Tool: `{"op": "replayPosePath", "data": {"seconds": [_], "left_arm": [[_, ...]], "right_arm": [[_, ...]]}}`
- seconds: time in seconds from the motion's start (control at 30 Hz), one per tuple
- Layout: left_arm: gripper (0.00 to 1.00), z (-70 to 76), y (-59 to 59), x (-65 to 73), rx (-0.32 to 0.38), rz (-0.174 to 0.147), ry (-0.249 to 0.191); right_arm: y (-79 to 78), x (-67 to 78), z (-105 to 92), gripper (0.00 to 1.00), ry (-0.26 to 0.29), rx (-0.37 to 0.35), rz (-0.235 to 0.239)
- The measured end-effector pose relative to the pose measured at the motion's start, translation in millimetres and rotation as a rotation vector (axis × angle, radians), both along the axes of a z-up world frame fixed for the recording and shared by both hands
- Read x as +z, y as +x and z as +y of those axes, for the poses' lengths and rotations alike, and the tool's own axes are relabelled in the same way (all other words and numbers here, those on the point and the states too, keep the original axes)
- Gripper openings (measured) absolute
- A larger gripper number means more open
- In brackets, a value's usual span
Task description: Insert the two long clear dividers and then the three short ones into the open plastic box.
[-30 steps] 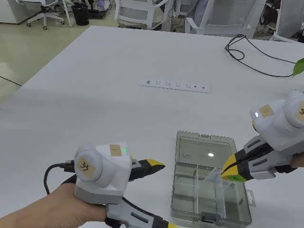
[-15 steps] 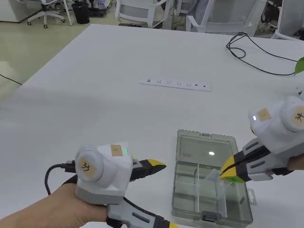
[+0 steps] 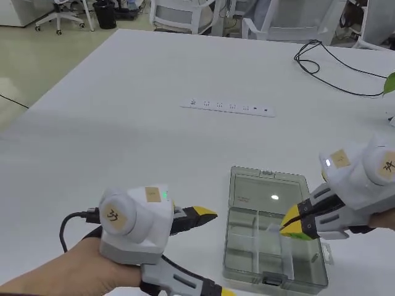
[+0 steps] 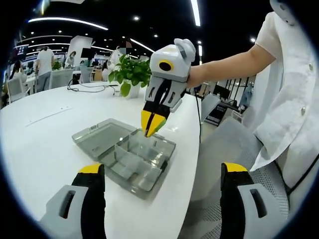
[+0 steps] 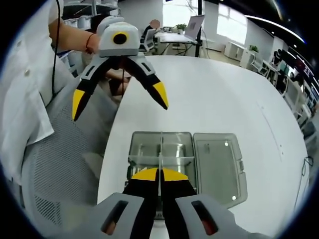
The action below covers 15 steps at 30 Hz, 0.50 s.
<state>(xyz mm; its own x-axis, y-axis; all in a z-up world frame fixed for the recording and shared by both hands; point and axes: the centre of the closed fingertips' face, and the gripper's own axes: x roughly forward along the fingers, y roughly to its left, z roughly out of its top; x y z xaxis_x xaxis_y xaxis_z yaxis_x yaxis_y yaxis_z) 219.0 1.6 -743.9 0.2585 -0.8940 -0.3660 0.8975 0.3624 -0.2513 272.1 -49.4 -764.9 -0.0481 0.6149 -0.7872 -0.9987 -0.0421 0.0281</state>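
The open grey plastic box (image 3: 242,246) lies near the table's front edge, lid (image 3: 269,188) flat behind it, with clear dividers standing inside. My right gripper (image 3: 289,227) is shut on a clear divider (image 3: 276,228) and holds it down into the right half of the box. In the right gripper view its jaws (image 5: 159,174) pinch the divider (image 5: 160,149) edge-on over the box (image 5: 144,149). My left gripper (image 3: 213,253) is open to the left of the box, holding nothing. The left gripper view looks between its open jaws (image 4: 162,169) at the box (image 4: 122,159) and the right gripper (image 4: 152,122).
A white power strip (image 3: 227,108) lies mid-table. A black cable (image 3: 327,68) loops at the back right, next to a green leaf (image 3: 389,83). Office chairs (image 3: 179,15) stand beyond the far edge. The person's white-clad body (image 4: 284,99) is close behind the box.
My right gripper has come down and to the left, carrying the divider lower into the box. The left gripper has hardly moved.
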Motion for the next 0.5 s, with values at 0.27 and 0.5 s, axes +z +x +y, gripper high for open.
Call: {"op": "replayPosePath", "data": {"seconds": [0.27,0.5], "left_arm": [[0.98,0.4,-0.5,-0.1,0.000,0.001,0.000],[0.99,0.3,-1.1,-0.1,-0.001,0.001,0.001]], "right_arm": [[1.1,-2.5,-0.3,0.03,0.006,-0.012,0.007],[0.7,-8.2,5.0,0.03,-0.004,-0.008,0.017]]}}
